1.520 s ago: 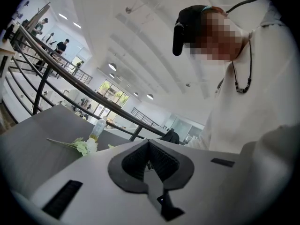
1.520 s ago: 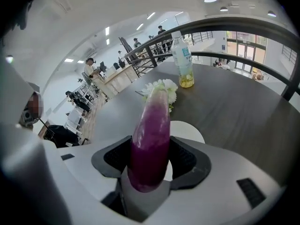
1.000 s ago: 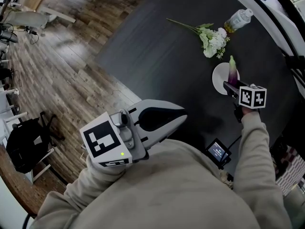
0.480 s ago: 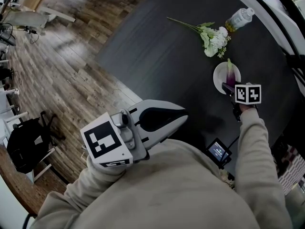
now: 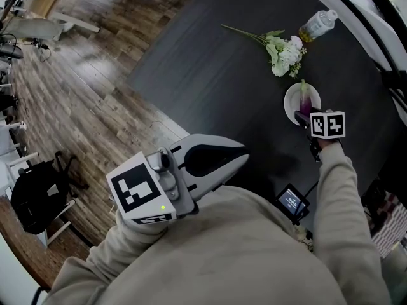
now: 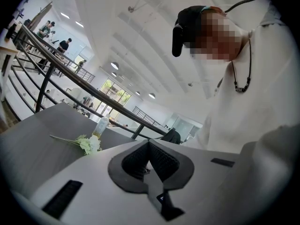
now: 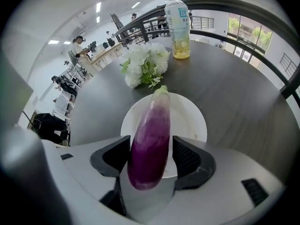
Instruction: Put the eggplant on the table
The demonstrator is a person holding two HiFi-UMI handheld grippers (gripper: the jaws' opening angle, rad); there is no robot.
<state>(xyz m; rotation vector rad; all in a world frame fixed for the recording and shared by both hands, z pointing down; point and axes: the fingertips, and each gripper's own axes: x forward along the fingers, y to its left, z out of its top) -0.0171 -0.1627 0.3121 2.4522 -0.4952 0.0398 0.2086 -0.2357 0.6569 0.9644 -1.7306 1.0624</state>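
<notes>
A purple eggplant (image 7: 150, 139) with a pale green tip sits between the jaws of my right gripper (image 7: 151, 159), which is shut on it. It hangs over a white plate (image 7: 193, 121) on the dark table (image 5: 210, 68), tip pointing away from me. The head view shows the eggplant (image 5: 306, 98) above the plate (image 5: 291, 100), just ahead of the right gripper (image 5: 304, 115). My left gripper (image 5: 238, 152) is held close to my body off the table's near edge, its jaws (image 6: 149, 146) shut on nothing.
A bunch of white flowers (image 5: 283, 49) and a plastic bottle (image 5: 318, 25) lie beyond the plate. A small device with a lit screen (image 5: 291, 202) is by my right arm. A black bag (image 5: 32, 192) stands on the wooden floor at left.
My right gripper, with the eggplant in it, has shifted slightly left and farther out over the plate. The left gripper has stayed put.
</notes>
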